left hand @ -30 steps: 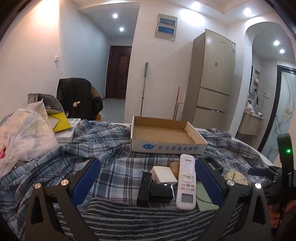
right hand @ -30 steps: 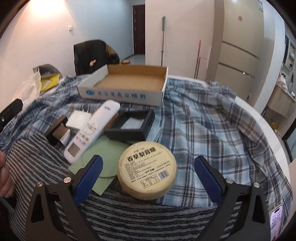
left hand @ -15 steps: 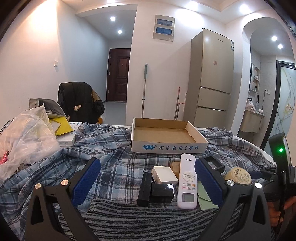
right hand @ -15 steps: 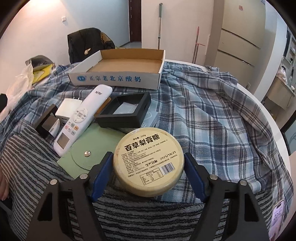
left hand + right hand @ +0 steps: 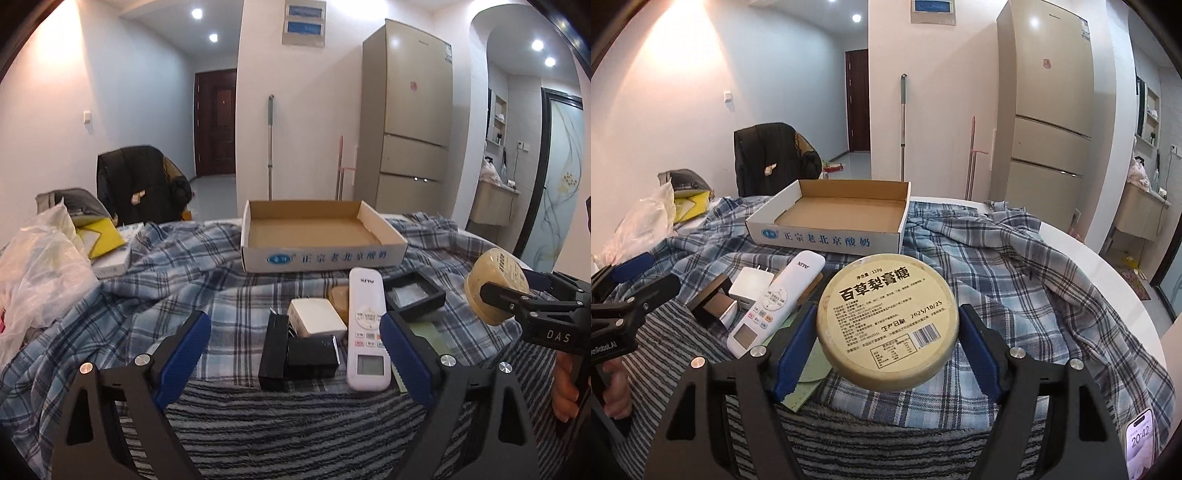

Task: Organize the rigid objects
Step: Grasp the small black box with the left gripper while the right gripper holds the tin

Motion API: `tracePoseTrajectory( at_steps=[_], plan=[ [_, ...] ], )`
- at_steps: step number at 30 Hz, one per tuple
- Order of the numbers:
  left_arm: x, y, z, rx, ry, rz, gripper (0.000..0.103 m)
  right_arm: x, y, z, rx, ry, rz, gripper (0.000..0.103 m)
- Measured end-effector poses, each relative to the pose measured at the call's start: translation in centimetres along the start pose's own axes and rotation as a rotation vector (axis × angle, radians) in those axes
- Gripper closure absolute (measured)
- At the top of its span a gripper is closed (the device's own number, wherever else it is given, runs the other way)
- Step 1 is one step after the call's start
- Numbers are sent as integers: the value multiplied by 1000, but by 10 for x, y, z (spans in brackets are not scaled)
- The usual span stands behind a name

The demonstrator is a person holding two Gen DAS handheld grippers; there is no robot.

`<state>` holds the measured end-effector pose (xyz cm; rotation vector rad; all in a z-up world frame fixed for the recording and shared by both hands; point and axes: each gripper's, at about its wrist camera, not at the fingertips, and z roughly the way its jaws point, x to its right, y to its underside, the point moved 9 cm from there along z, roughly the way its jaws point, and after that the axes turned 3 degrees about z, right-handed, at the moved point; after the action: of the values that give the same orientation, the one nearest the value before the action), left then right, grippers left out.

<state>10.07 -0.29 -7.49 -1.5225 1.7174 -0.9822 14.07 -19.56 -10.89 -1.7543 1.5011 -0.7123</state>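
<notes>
1. R gripper (image 5: 888,328): blue pads clamped on both sides of the round yellow tin (image 5: 888,319), label facing the cam. Tin is off the cloth, held above the striped blanket (image 5: 886,439) and the plaid cloth (image 5: 1004,280).
2. From the L wrist view the same tin (image 5: 493,286) sits at far right, tilted, gripped by the black R gripper; part of a hand (image 5: 563,384) shows below it.
3. L gripper (image 5: 295,354): jaws wide but closing in a bit, nothing pressed btw the pads. It hangs over a cluster of small items on the bench.
4. Cluster btw the L fingers: white remote (image 5: 367,328) lying lengthwise, white charger block (image 5: 316,318) just left of it, black upright box (image 5: 274,349) and a black block (image 5: 313,356) touching each other in front.
5. Black open tray (image 5: 413,295) w/ clear insert sits right of the remote; a tan item (image 5: 340,301) peeks out behind the charger.
6. Cardboard box (image 5: 314,234), open-topped, w/ blue print on its front, stands beyond the cluster on the plaid cloth.
7. Green pouch (image 5: 809,373) lies under the R gripper's left finger, partly hidden.
8. Phone (image 5: 1141,445) at lower right edge, screen lit.
</notes>
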Motion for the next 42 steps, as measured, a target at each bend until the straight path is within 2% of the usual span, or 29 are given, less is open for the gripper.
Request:
tracePoseTrajectory(
  at_steps=[1, 3, 4, 6, 8, 9, 11, 15, 20, 23, 25, 27, 29, 36, 37, 38, 39, 42],
  plan=[
    [-2, 2, 2, -13, -1, -8, 14, 0, 1, 1, -5, -3, -2, 29],
    [-7, 7, 11, -60, 3, -36, 36, 0, 2, 2, -10, -3, -3, 29],
    [-9, 10, 15, -84, 16, -49, 42, 1, 2, 1, -9, 1, -2, 29],
    [-19, 17, 25, -141, 37, -113, 67, 2, 3, -1, -3, 2, 2, 29],
    [-32, 24, 32, -180, 38, -186, 72, 1, 3, -1, -3, 2, -2, 29],
    [-35, 25, 35, -194, 50, -209, 78, 1, 4, -1, -3, 1, -5, 29],
    [-40, 30, 41, -221, 59, -240, 85, -1, 4, -1, -3, 0, -12, 29],
    [-34, 37, 51, -264, 108, -235, 85, -1, 5, -1, -6, -1, -15, 29],
    [-21, 37, 48, -267, 112, -163, 86, -1, 6, 0, -18, -4, -13, 29],
    [-19, 37, 50, -276, 122, -162, 85, -1, 6, -2, -11, -3, -13, 29],
    [-19, 38, 51, -286, 129, -164, 76, 0, 5, -2, -8, 6, -12, 29],
    [-20, 41, 55, -306, 132, -171, 63, 0, 6, -1, -15, 5, -9, 29],
    [-22, 43, 57, -316, 133, -185, 62, 1, 7, -1, -20, 3, -7, 29],
    [-24, 43, 58, -316, 131, -191, 62, 0, 8, 1, -28, 1, -7, 29],
    [-25, 43, 58, -315, 125, -195, 65, 0, 8, 2, -30, 1, -4, 29],
    [-27, 43, 57, -309, 122, -201, 78, 1, 8, 2, -31, 1, -2, 29],
    [-28, 43, 57, -310, 118, -202, 82, 1, 9, 2, -33, 0, -1, 29],
    [-27, 43, 55, -310, 104, -188, 83, 0, 9, 2, -35, -2, -4, 29]
  ],
)
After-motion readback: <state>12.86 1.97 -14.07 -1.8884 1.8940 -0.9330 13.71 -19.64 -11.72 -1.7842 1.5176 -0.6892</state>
